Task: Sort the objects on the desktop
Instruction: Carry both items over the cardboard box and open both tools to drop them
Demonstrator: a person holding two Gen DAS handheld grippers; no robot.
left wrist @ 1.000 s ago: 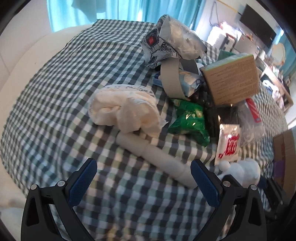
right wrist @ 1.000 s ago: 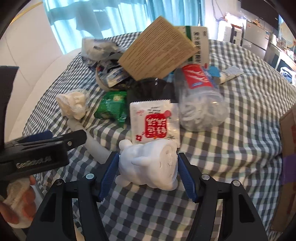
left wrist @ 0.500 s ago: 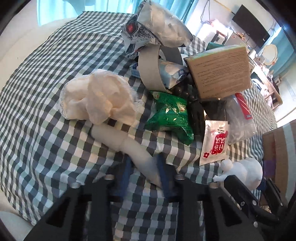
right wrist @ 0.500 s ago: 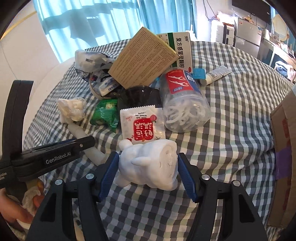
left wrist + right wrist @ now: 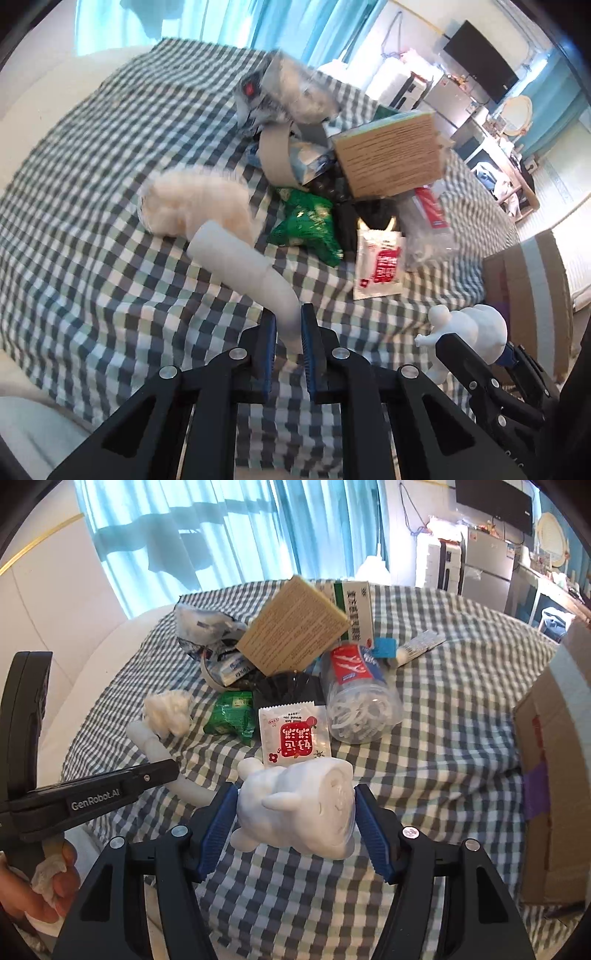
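A long white rod [image 5: 240, 258] lies slanted over the checked cloth, and my left gripper [image 5: 287, 317] is shut on its near end, the blue pads pressing both sides. Its far end reaches the crumpled tissue [image 5: 192, 206]. In the right wrist view the same rod [image 5: 155, 749] runs under the left gripper [image 5: 162, 771], which a hand holds at the lower left. My right gripper [image 5: 296, 790] is shut on a white animal figurine [image 5: 299, 808], held just above the cloth. The left wrist view shows that figurine [image 5: 476, 328] at the lower right.
A pile sits mid-table: brown box [image 5: 295, 627], green packet [image 5: 232, 712], red-and-white sachet [image 5: 293, 734], clear jar of floss picks [image 5: 358, 705], tape roll [image 5: 277, 158], crumpled wrapper [image 5: 288, 92], tube [image 5: 417, 646]. A cardboard box [image 5: 554, 768] stands at the right edge.
The left jaws went from wide open to shut on the white rod, whose near end has come up off the cloth. The right gripper rose a little with the figurine.
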